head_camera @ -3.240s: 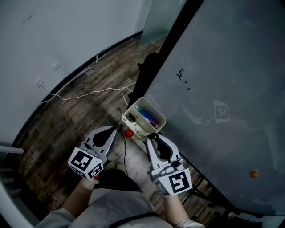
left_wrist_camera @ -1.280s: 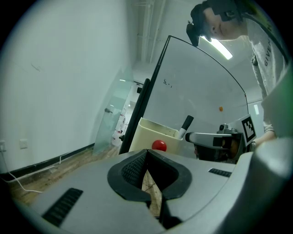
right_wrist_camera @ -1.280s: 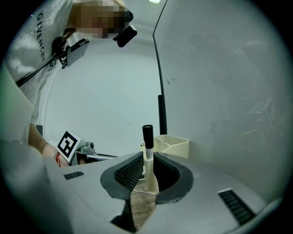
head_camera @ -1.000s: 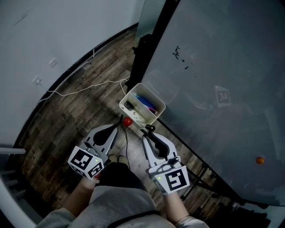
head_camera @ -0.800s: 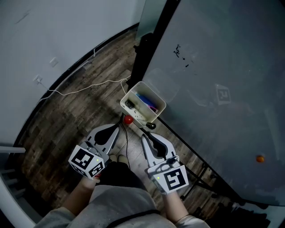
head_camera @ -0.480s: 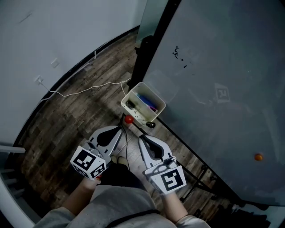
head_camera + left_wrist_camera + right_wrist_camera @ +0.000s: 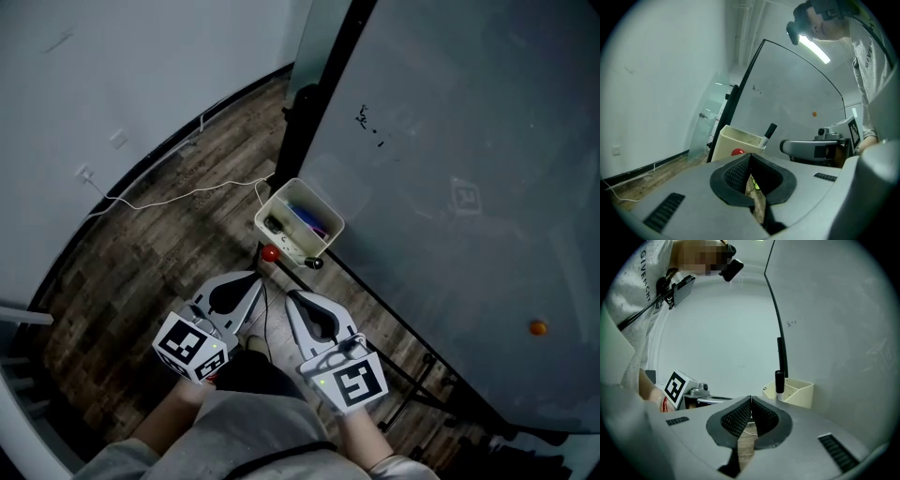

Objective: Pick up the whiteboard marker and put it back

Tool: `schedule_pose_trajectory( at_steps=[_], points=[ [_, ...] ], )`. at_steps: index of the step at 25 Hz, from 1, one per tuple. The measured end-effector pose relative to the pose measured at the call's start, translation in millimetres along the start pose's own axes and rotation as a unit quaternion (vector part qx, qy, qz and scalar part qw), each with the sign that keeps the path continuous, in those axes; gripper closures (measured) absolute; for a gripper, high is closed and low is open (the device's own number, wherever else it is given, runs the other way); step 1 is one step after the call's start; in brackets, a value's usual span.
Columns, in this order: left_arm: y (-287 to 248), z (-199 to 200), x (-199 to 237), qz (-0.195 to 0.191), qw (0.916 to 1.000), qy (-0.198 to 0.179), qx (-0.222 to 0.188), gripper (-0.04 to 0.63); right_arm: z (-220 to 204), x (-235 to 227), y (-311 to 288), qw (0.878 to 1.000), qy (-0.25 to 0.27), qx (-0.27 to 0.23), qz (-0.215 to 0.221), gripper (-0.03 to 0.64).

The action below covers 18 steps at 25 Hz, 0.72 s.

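The whiteboard marker (image 7: pixel 315 263) stands with its black cap up in the near corner of a cream box (image 7: pixel 330 228) fixed at the whiteboard's lower edge. It also shows as the marker (image 7: pixel 768 131) leaning out of the box (image 7: pixel 731 140), and as the marker (image 7: pixel 779 381) upright in the box (image 7: pixel 799 392). My right gripper (image 7: pixel 291 296) is shut and empty, a short way back from the box. Beside it my left gripper (image 7: pixel 255 278) is shut and empty too. Both the left gripper (image 7: pixel 751 157) and the right gripper (image 7: pixel 751 400) have jaws pressed together.
The big grey whiteboard (image 7: pixel 450 187) fills the right side, with an orange magnet (image 7: pixel 537 327) on it. A red ball (image 7: pixel 270 253) sits below the box. Blue and purple items (image 7: pixel 309 219) lie inside it. A white cable (image 7: pixel 187 195) crosses the wooden floor. Black stand legs (image 7: pixel 412 375) run under the board.
The right gripper held the marker's cap at the box, let it go and drew back toward the person. The marker stays standing in the box. The left gripper hardly moved.
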State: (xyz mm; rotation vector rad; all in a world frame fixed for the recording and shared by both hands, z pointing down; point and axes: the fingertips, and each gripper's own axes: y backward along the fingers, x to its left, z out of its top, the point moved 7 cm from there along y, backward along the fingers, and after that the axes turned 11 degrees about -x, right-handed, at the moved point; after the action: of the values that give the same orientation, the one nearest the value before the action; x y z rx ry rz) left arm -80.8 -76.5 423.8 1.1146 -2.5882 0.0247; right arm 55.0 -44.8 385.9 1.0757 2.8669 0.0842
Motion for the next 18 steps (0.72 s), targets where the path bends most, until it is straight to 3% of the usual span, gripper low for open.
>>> schedule_pose_trajectory(
  at_steps=[18],
  points=[
    [3.5, 16.2, -26.4, -0.025, 0.9996, -0.001, -0.013, 0.580, 19.9, 17.0, 13.8, 1.000, 0.000, -0.016, 0.003, 0.597]
  ],
)
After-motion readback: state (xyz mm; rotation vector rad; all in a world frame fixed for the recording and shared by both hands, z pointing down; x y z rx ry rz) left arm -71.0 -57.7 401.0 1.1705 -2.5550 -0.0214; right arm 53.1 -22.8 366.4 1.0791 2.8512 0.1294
